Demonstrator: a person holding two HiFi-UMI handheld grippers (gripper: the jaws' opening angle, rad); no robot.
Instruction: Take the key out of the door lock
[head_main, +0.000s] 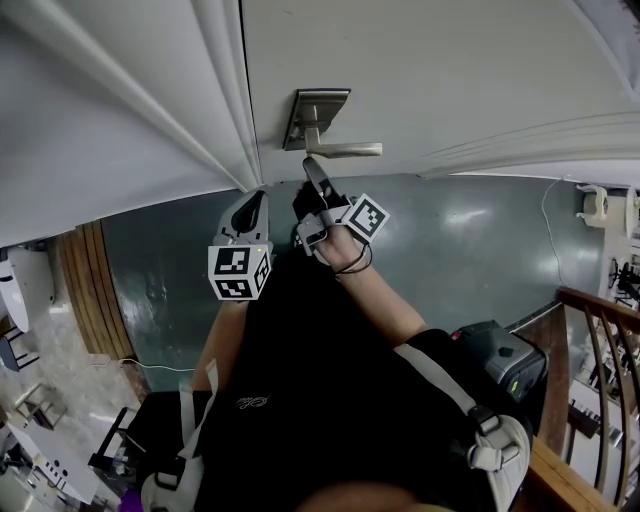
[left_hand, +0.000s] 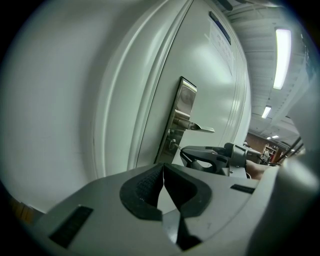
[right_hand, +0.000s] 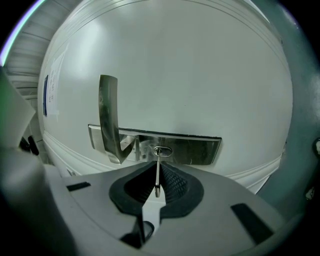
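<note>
One slim metal key (right_hand: 158, 174) between ribbed pads (right_hand: 173, 182) of right gripper (right_hand: 157, 164)

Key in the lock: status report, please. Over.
Right gripper shut on key. Left gripper shut, empty, back from door. Key not yet out of lock. Door handle alongside, nothing blocking.
</note>
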